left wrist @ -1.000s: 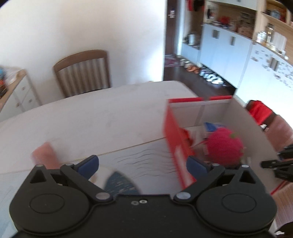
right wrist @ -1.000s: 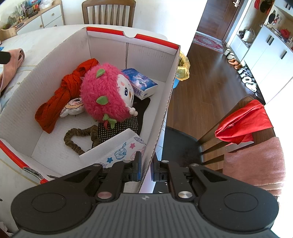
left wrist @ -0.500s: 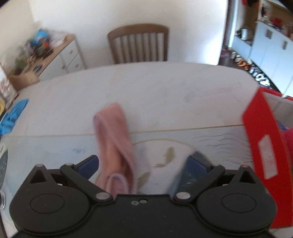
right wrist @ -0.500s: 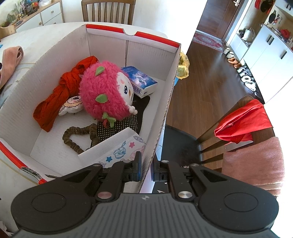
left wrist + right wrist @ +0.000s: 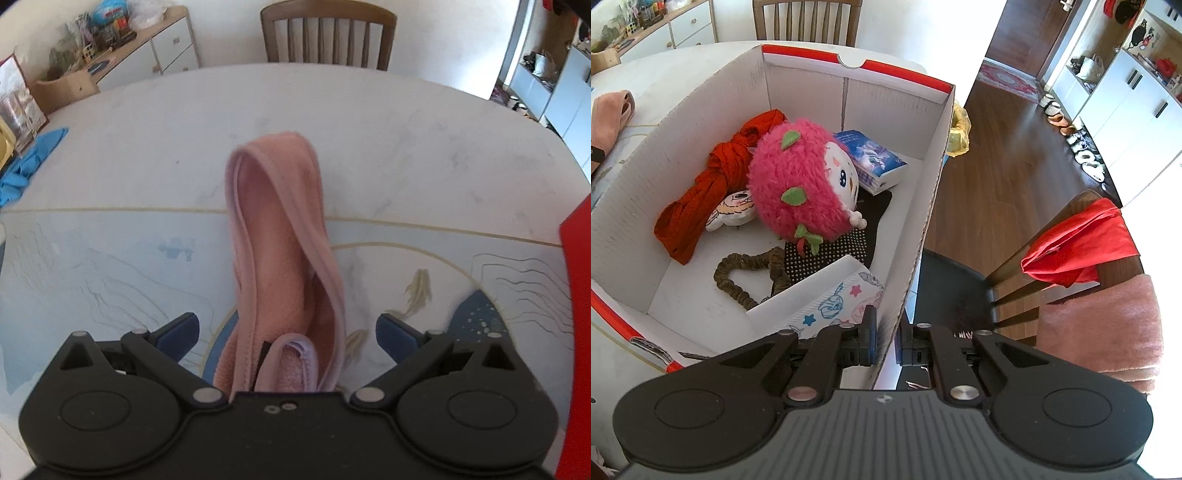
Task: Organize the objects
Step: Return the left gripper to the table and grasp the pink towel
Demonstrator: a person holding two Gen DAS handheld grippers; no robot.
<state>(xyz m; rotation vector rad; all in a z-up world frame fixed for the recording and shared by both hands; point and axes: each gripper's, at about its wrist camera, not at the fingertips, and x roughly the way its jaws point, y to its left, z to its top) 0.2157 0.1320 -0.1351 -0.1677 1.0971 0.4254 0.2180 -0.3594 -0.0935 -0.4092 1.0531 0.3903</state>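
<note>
- The left gripper (image 5: 287,332) stands wide open above the table (image 5: 406,147), its 2 blue fingertips (image 5: 183,330) on either side of the near end of a pink headband (image 5: 277,236) and apart from it; it holds nothing.
- The pink headband lies as a long loop on the table, running from the gripper toward the far edge where a wooden chair (image 5: 327,35) stands.
- The right gripper (image 5: 885,338) is closed on the right wall of the cardboard box (image 5: 934,184), 1 finger inside, 1 outside.
- In the box lie a pink strawberry plush doll (image 5: 801,188), a red scarf (image 5: 713,184), a blue tissue pack (image 5: 875,158), a brown scrunchie band (image 5: 738,277) and a white patterned packet (image 5: 827,302).
- The box stands at the table's right edge.
</note>
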